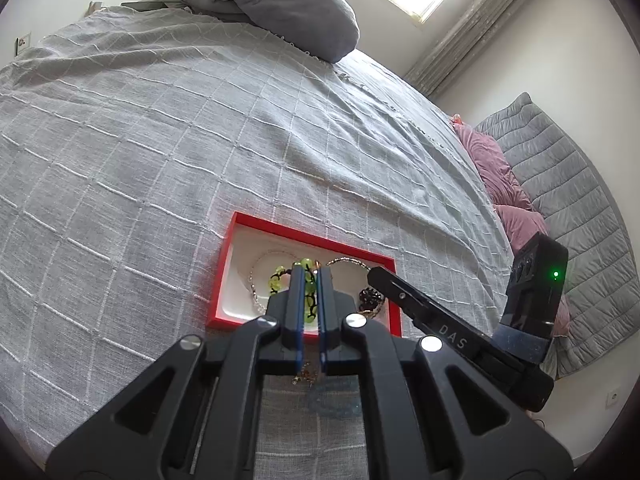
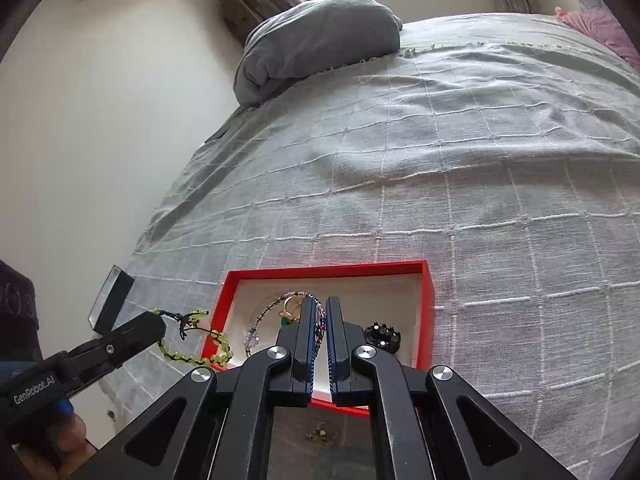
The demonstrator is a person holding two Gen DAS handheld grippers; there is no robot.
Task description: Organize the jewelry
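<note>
A red-rimmed white tray [image 1: 228, 264] lies on the grey bedspread; it also shows in the right wrist view [image 2: 328, 268]. My left gripper [image 1: 309, 276] is shut on a yellow-green bead bracelet [image 1: 309, 288], holding it over the tray's near-left edge; the bracelet [image 2: 192, 340] hangs from the left gripper [image 2: 160, 326] in the right wrist view. My right gripper [image 2: 319, 312] is shut, fingers over the tray above a multicoloured bead necklace [image 2: 276, 306]. A gold ring [image 2: 289, 304] and a black studded piece [image 2: 382, 334] lie in the tray.
Small gold jewelry [image 2: 320, 434] and a blue bead string [image 1: 336, 400] lie on the bedspread in front of the tray. A grey pillow [image 2: 320, 44] sits at the bed's far end. Pink cushions [image 1: 496, 172] and a grey quilt [image 1: 580, 216] lie to the right.
</note>
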